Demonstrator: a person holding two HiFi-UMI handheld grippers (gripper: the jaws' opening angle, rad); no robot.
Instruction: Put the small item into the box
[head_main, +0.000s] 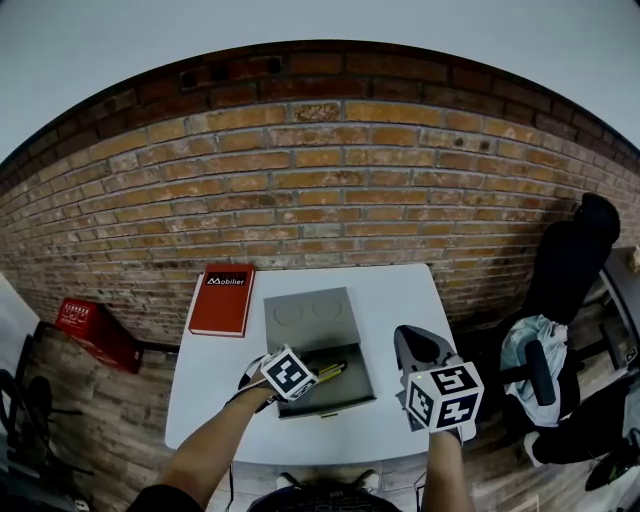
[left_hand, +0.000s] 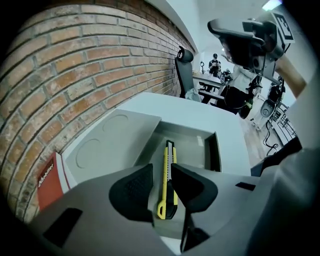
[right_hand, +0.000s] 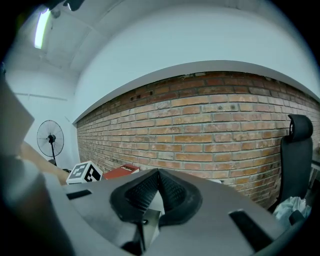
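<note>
A yellow and black utility knife (left_hand: 168, 175) lies flat on the floor of the open grey box (left_hand: 200, 137), its lid (left_hand: 110, 140) folded back toward the brick wall. My left gripper (left_hand: 161, 172) hovers just above the knife with its jaws apart and the pads clear of it. From the head view, the knife (head_main: 331, 372) shows in the box (head_main: 345, 395) beside the left gripper (head_main: 318, 378). My right gripper (head_main: 422, 350) is held over the table's right side, away from the box. Its jaws (right_hand: 159, 175) meet at the tips with nothing between them.
The box sits on a white table (head_main: 400, 295) against a brick wall. A red book (head_main: 222, 298) lies at the table's back left corner. A red crate (head_main: 95, 330) stands on the floor to the left, an office chair (head_main: 570, 260) to the right.
</note>
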